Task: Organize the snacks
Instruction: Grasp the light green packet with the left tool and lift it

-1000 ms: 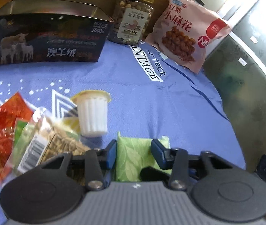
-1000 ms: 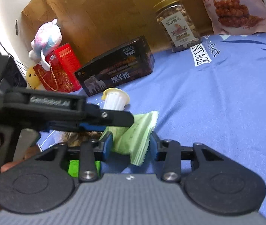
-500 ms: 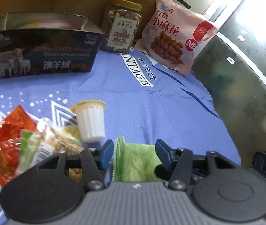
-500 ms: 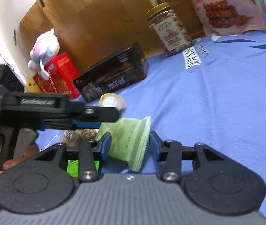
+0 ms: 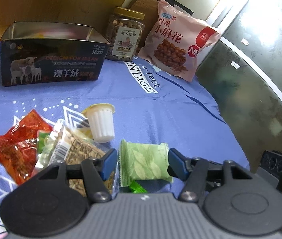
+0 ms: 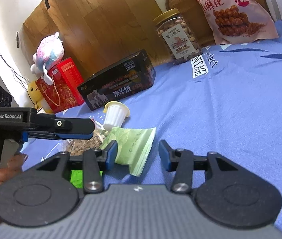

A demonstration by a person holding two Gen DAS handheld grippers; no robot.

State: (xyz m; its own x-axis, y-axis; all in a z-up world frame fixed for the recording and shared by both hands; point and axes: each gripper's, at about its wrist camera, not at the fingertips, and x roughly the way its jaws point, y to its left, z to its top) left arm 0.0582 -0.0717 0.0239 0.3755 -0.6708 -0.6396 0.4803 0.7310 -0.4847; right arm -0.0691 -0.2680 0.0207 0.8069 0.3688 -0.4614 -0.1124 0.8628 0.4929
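A light green snack packet (image 5: 145, 161) lies on the blue cloth between the fingers of my left gripper (image 5: 142, 161). Its jaws are opening, and the pads stand at the packet's ends without pressing it. From the right wrist view the same packet (image 6: 133, 141) sits partly between the fingers of my right gripper (image 6: 138, 153), which is open, its right pad well apart from the wrapper. The left gripper (image 6: 89, 127) reaches in there from the left, just above the packet. A dark open tin box (image 5: 51, 63) stands at the back left.
A white jelly cup (image 5: 102, 123), a seed packet (image 5: 81, 151) and a red packet (image 5: 19, 145) lie left of the green one. A nut jar (image 5: 126, 33) and pink bag (image 5: 178, 45) stand behind. The table edge curves along the right. A red gift bag (image 6: 61, 85) stands far left.
The left gripper's jaws have widened and let go of the green packet, which now rests on the cloth. That gripper has drawn back a little. The right gripper has hardly moved.
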